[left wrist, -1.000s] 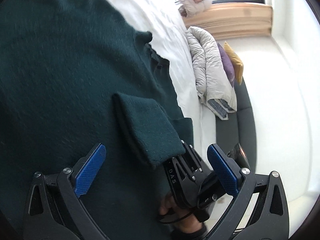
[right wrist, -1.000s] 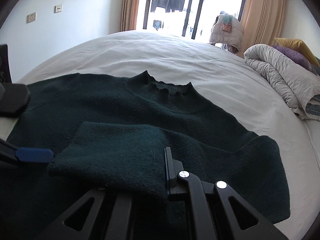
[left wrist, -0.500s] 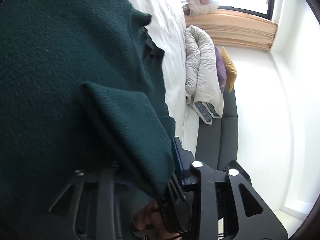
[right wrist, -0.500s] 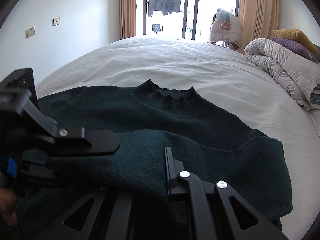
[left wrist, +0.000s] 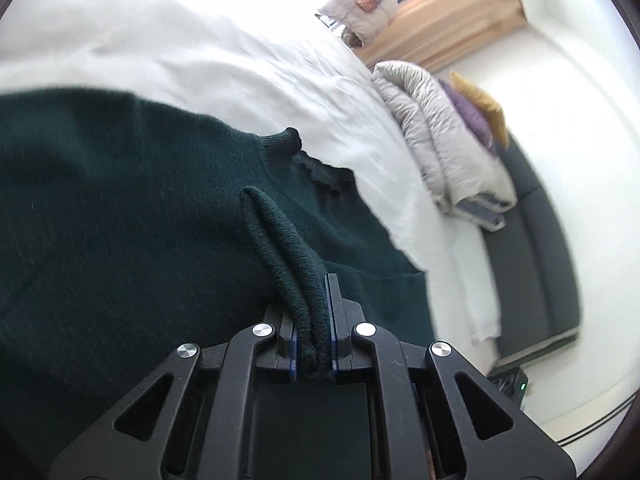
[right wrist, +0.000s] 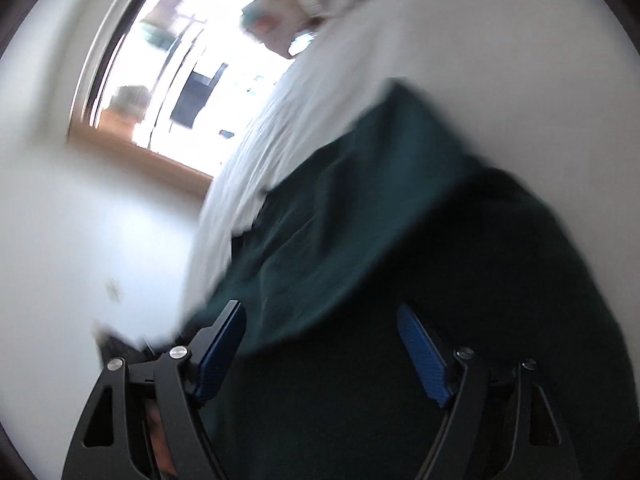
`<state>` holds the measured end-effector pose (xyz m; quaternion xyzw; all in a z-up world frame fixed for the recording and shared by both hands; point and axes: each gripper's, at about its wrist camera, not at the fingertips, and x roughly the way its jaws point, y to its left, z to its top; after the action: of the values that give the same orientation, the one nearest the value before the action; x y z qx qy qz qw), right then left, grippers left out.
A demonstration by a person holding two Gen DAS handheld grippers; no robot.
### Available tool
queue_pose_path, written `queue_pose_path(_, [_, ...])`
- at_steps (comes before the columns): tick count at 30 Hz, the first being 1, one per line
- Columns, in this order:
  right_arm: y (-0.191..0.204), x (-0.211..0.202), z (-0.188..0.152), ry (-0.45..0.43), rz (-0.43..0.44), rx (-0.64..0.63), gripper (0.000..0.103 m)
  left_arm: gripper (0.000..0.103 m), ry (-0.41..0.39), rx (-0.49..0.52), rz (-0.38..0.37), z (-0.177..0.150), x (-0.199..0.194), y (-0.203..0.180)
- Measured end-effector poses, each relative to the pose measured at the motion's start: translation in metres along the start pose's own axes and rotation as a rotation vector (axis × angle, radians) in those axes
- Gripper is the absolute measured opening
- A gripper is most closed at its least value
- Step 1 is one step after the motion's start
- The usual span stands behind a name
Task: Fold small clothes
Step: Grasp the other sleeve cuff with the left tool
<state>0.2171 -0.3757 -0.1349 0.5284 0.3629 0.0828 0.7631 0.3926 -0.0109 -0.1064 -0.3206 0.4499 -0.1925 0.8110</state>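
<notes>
A dark green knit sweater [left wrist: 120,208] lies flat on a white bed [left wrist: 200,60], its neckline [left wrist: 316,168] toward the pillows. My left gripper [left wrist: 313,312] is shut on the cuff of the folded-over sleeve [left wrist: 280,232], which stands as a pinched ridge above the sweater body. In the blurred right wrist view my right gripper [right wrist: 320,344] is open, its blue pads [right wrist: 424,356] spread over the green sweater [right wrist: 400,240], holding nothing.
A rolled grey duvet [left wrist: 436,136] with purple and yellow pillows [left wrist: 476,108] lies at the bed's far side, beside a dark sofa [left wrist: 536,264]. A window with tan curtains [left wrist: 444,20] is beyond. The bed's edge and a white wall [right wrist: 100,240] show in the right view.
My left gripper closed on the sleeve cuff that my right gripper held. My right gripper let go, opened and swung away, blurring its view.
</notes>
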Motion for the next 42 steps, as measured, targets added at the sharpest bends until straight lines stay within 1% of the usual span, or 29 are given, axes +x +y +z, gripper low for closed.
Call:
queue_pose_path(1, [-0.006,-0.001,0.005,-0.005,0.023,0.046,0.072,0.009,0.001,0.019,0.018,0.0,0.002,-0.001])
queue_pose_path(3, [-0.004,0.003,0.009,-0.005,0.016,0.065,0.072,0.009,0.005,0.042,0.049,-0.003,0.006,0.0])
queue_pose_path(6, [0.0,0.013,0.016,-0.008,0.023,0.08,0.072,0.009,0.012,0.022,0.058,-0.01,0.009,0.009])
queue_pose_path(9, [-0.006,0.015,0.024,-0.04,0.042,0.146,0.072,0.009,0.002,0.022,0.075,-0.022,0.006,0.022])
queue_pose_path(10, [-0.008,0.012,0.027,-0.061,0.058,0.164,0.072,0.009,-0.004,0.016,0.081,-0.024,0.005,0.027])
queue_pose_path(11, [-0.01,0.009,0.029,-0.082,0.055,0.168,0.071,0.009,-0.007,0.004,0.083,-0.027,0.007,0.031])
queue_pose_path(12, [-0.013,0.007,0.029,-0.095,0.05,0.174,0.07,0.009,-0.012,-0.012,0.077,-0.029,0.007,0.036])
queue_pose_path(13, [-0.017,0.007,0.03,-0.094,0.058,0.185,0.066,0.009,-0.015,-0.02,0.071,-0.03,0.007,0.04])
queue_pose_path(14, [-0.02,0.007,0.028,-0.089,0.062,0.192,0.061,0.009,-0.018,-0.02,0.071,-0.032,0.008,0.041])
queue_pose_path(16, [-0.022,0.004,0.025,-0.079,0.049,0.186,0.057,0.009,-0.019,-0.004,0.082,-0.036,0.01,0.04])
queue_pose_path(21, [-0.011,-0.009,0.018,-0.094,-0.018,0.152,0.058,0.009,-0.022,0.003,0.078,-0.049,-0.003,0.039])
queue_pose_path(23, [-0.012,-0.017,0.023,-0.109,-0.032,0.158,0.06,0.009,-0.027,-0.017,0.066,-0.051,-0.005,0.043])
queue_pose_path(25, [-0.013,-0.036,0.026,-0.145,-0.047,0.158,0.064,0.009,-0.032,-0.026,0.061,-0.052,-0.008,0.044])
queue_pose_path(26, [-0.009,-0.042,0.025,-0.165,-0.063,0.152,0.067,0.009,-0.032,-0.022,0.063,-0.052,-0.009,0.043])
queue_pose_path(28, [-0.006,-0.057,0.031,-0.209,-0.091,0.14,0.068,0.009,-0.028,-0.019,0.063,-0.054,-0.009,0.045])
queue_pose_path(30, [0.003,-0.063,0.033,-0.24,-0.098,0.108,0.07,0.009,-0.029,-0.025,0.056,-0.054,-0.01,0.047])
queue_pose_path(31, [0.012,-0.06,0.036,-0.242,-0.093,0.071,0.073,0.009,-0.028,-0.022,0.057,-0.055,-0.01,0.047])
queue_pose_path(33, [0.029,-0.044,0.041,-0.199,-0.065,0.017,0.075,0.01,-0.029,-0.018,0.064,-0.057,-0.012,0.046])
queue_pose_path(34, [0.042,-0.028,0.044,-0.154,-0.03,-0.027,0.075,0.01,-0.029,-0.022,0.067,-0.058,-0.014,0.046])
queue_pose_path(36, [0.057,0.0,0.047,-0.075,0.011,-0.1,0.075,0.01,-0.027,-0.037,0.071,-0.061,-0.018,0.047])
queue_pose_path(38, [0.066,0.028,0.055,-0.004,0.007,-0.147,0.075,0.01,-0.013,-0.058,0.088,-0.064,-0.025,0.048])
queue_pose_path(39, [0.068,0.042,0.064,0.036,0.03,-0.169,0.075,0.011,-0.014,-0.068,0.103,-0.066,-0.032,0.047])
queue_pose_path(40, [0.066,0.052,0.072,0.06,0.037,-0.177,0.074,0.012,-0.037,-0.067,0.146,-0.068,-0.042,0.044])
queue_pose_path(41, [0.064,0.057,0.081,0.061,0.017,-0.175,0.074,0.012,-0.075,-0.042,0.2,-0.069,-0.052,0.037])
queue_pose_path(42, [0.06,0.064,0.093,0.054,-0.021,-0.176,0.074,0.012,-0.11,-0.007,0.223,-0.068,-0.059,0.03])
